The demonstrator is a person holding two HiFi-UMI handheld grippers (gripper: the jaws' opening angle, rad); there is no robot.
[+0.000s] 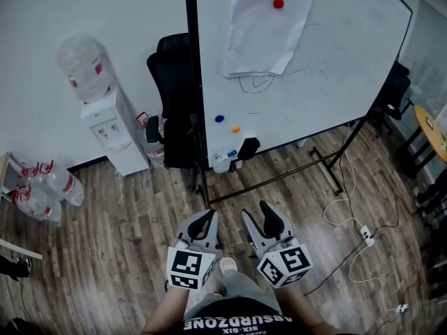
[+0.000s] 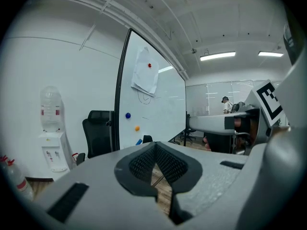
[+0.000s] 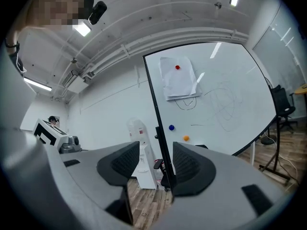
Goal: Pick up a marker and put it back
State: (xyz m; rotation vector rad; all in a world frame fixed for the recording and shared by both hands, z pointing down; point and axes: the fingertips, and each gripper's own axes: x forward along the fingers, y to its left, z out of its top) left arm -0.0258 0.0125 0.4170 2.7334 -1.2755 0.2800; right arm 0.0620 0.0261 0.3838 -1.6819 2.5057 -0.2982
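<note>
The whiteboard point(image 1: 335, 68) stands on its wheeled frame ahead of me. On its tray, a small blue-tipped thing that looks like a marker point(image 1: 228, 155) lies next to a black eraser point(image 1: 248, 147). Both grippers are held low near the person's body, well short of the board. My left gripper point(image 1: 202, 220) is shut, its pads point(image 2: 144, 163) meeting with nothing between them. Beside it, my right gripper point(image 1: 260, 213) stands open and empty, with its pads point(image 3: 125, 162) apart. The right gripper view looks up at the board point(image 3: 225, 104) past those open jaws.
A sheet of paper point(image 1: 265, 26) hangs under a red magnet point(image 1: 279, 3); blue point(image 1: 219, 118) and orange point(image 1: 236, 128) magnets sit lower. A black office chair point(image 1: 171, 103), a water dispenser point(image 1: 112, 135) and spare bottles point(image 1: 42, 187) stand left. Cables and a power strip point(image 1: 366, 236) lie right.
</note>
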